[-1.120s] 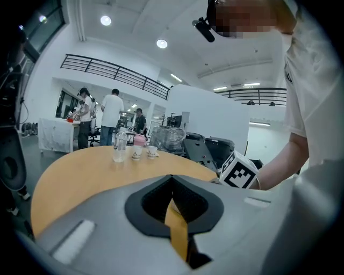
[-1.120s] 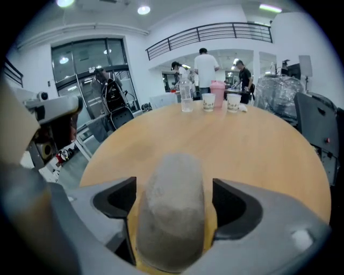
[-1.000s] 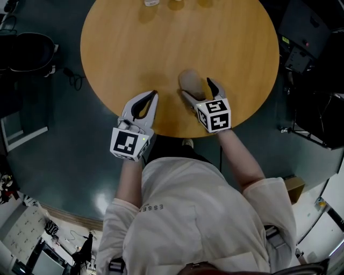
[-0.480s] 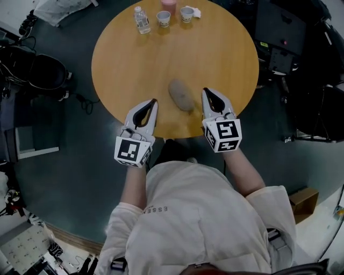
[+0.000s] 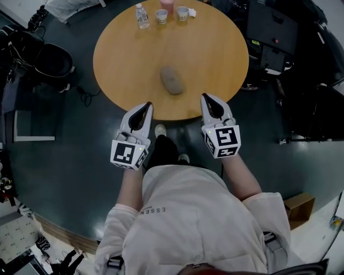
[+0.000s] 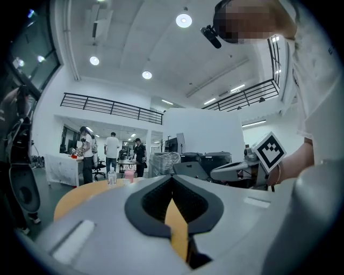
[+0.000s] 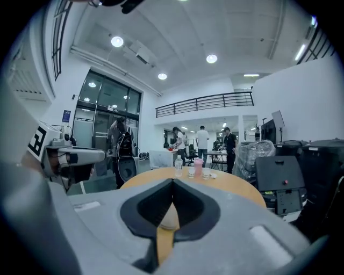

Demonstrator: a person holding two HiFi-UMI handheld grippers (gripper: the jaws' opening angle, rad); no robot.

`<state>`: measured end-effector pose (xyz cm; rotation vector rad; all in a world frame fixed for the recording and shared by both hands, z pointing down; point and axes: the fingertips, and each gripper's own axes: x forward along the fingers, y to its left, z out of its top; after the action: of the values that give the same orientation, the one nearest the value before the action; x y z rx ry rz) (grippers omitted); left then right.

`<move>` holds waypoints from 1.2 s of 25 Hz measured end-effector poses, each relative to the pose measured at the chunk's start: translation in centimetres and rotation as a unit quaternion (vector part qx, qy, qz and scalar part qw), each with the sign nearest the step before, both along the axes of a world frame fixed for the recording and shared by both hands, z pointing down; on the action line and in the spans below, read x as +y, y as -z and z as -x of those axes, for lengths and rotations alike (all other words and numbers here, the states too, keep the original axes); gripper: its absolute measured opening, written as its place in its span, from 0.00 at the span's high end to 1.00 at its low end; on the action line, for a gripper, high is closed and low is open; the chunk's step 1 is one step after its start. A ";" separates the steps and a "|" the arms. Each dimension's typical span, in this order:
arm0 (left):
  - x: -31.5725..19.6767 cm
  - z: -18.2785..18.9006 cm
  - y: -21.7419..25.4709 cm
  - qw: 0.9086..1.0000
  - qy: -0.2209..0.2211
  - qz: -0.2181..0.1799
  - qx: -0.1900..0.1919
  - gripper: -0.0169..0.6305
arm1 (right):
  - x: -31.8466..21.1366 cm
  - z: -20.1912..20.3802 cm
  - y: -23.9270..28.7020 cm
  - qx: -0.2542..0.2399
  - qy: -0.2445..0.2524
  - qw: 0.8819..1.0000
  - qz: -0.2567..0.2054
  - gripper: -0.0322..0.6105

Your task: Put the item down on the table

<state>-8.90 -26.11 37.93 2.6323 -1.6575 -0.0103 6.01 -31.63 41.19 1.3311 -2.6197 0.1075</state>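
Note:
The item (image 5: 172,80), a grey-brown oval lump, lies free on the round wooden table (image 5: 215,43), near the middle of its near half. Both grippers are held off the table's near edge, tips pointing at it. My left gripper (image 5: 148,104) is shut with nothing in it. My right gripper (image 5: 204,97) is also shut and empty, a short way to the right of and nearer than the item. In the right gripper view the jaws (image 7: 172,181) meet at the tips, and a pale part of the item (image 7: 169,216) shows through the hollow below them. The left gripper (image 6: 172,176) likewise stands closed in its own view.
At the table's far edge stand a water bottle (image 5: 141,16), two small cups (image 5: 161,17) and a pink container (image 5: 167,4). A black chair (image 5: 48,62) stands at the left and black equipment (image 5: 269,40) at the right. Several people stand in the background.
The right gripper had its jaws open round the item, then let it lie and shut. Both grippers drew back off the table's near edge.

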 end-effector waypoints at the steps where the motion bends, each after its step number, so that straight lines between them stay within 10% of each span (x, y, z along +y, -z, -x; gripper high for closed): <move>1: 1.0 -0.4 -0.3 1.000 0.001 0.004 0.001 0.95 | 0.9 -0.5 -0.2 0.001 0.000 1.000 0.002 0.97; 30: 26.5 0.0 -1.1 0.999 -0.043 0.004 0.020 0.95 | 27.4 -2.6 0.6 -0.024 -0.064 0.998 -0.007 0.97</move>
<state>-8.90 0.38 39.00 2.6771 -1.5268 -0.0520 8.60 -4.20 40.63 1.5207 -2.5768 0.1421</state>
